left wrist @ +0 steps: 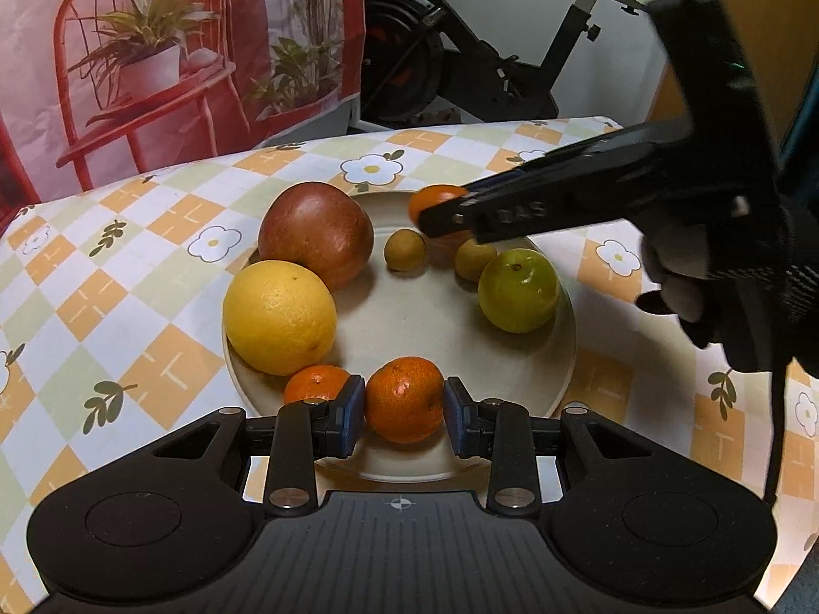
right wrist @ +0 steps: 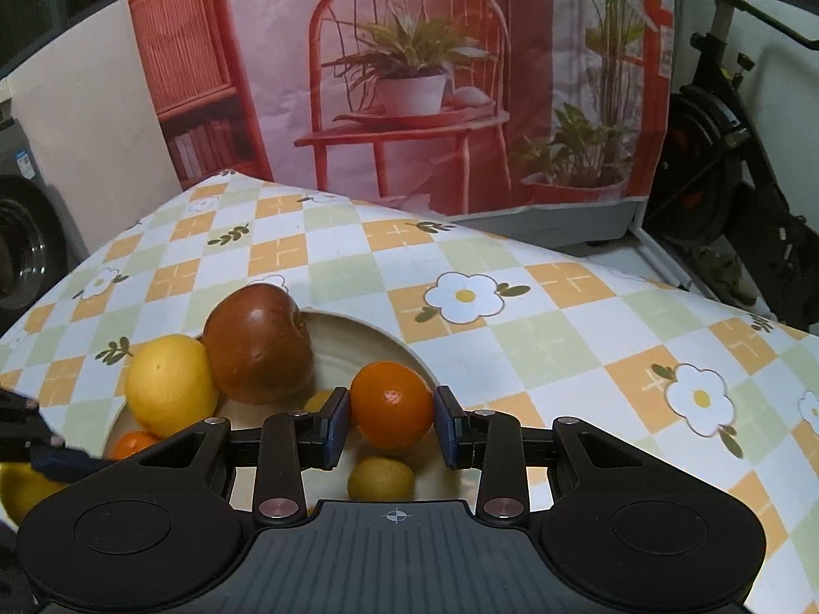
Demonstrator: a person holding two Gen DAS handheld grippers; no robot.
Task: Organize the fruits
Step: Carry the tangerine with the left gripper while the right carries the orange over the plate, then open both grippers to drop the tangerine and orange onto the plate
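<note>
Two tangerines are gripped: the left gripper (left wrist: pixel 404 414) has its jaws clamped on a tangerine (left wrist: pixel 404 399) at the near rim of the plate (left wrist: pixel 563 337), and the right gripper (right wrist: pixel 392 422) has its jaws clamped on another tangerine (right wrist: pixel 391 404) over the far rim. On the plate lie an apple (left wrist: pixel 315 240), a yellow citrus fruit (left wrist: pixel 279 317), a green fruit (left wrist: pixel 518 290), a third tangerine (left wrist: pixel 315 384) and two small yellowish fruits (left wrist: pixel 404 250). The plate sits mid-table on a checked tablecloth (right wrist: pixel 512 337) printed with flowers. Beyond the table's far edge hang a backdrop (right wrist: pixel 409 77) picturing a red chair with potted plants, and an exercise bike (left wrist: pixel 486 51) stands beside it.
</note>
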